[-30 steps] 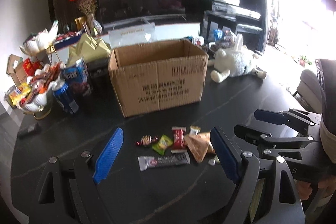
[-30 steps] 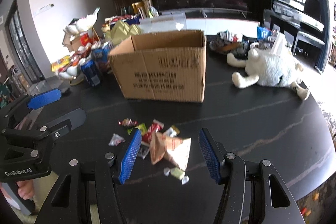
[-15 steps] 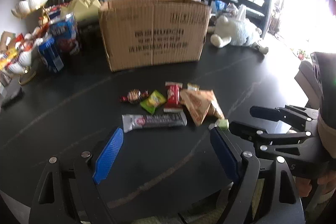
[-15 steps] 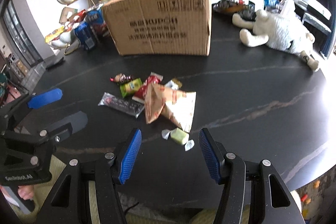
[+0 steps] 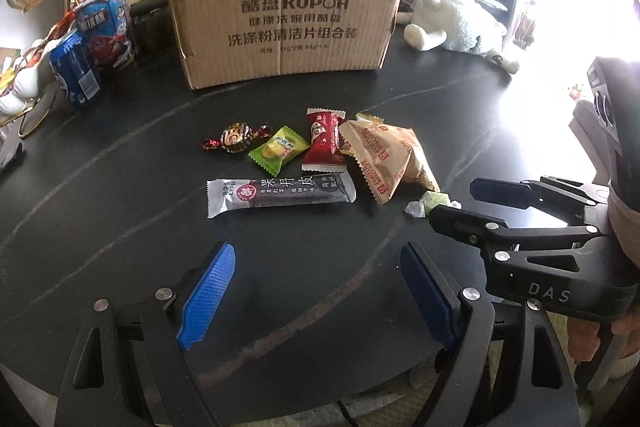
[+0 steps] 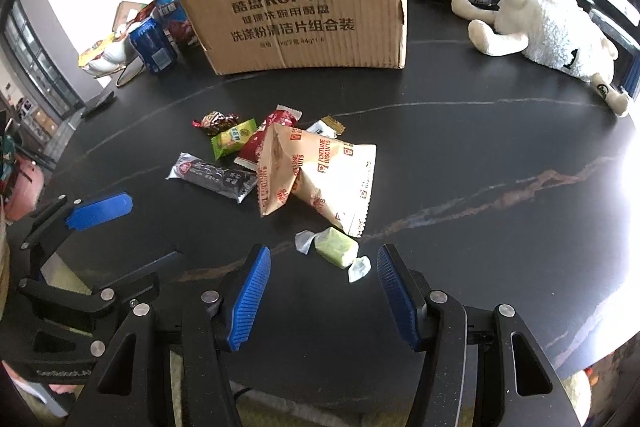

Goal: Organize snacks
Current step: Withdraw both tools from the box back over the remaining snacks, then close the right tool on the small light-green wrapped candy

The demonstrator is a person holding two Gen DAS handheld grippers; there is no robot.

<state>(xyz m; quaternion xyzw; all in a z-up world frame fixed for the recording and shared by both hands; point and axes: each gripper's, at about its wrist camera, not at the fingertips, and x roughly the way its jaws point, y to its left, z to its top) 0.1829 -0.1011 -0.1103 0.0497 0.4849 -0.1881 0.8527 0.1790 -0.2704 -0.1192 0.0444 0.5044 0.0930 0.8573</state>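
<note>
A small pile of snacks lies on the black table in front of a cardboard box. It holds a long dark bar, a green sachet, a red pack, a foil-wrapped round candy and a tan biscuit bag. A pale green wrapped candy lies nearest. My left gripper hangs open short of the dark bar. My right gripper is open just before the green candy, with nothing gripped.
A white plush toy lies at the back right. Blue snack boxes and a white stand of snacks crowd the back left beside the box. The table's front edge runs just below both grippers.
Both grippers have come down and tipped towards the snack pile, which now fills more of each view. The box's inside is out of sight. Neither jaw gap has visibly changed.
</note>
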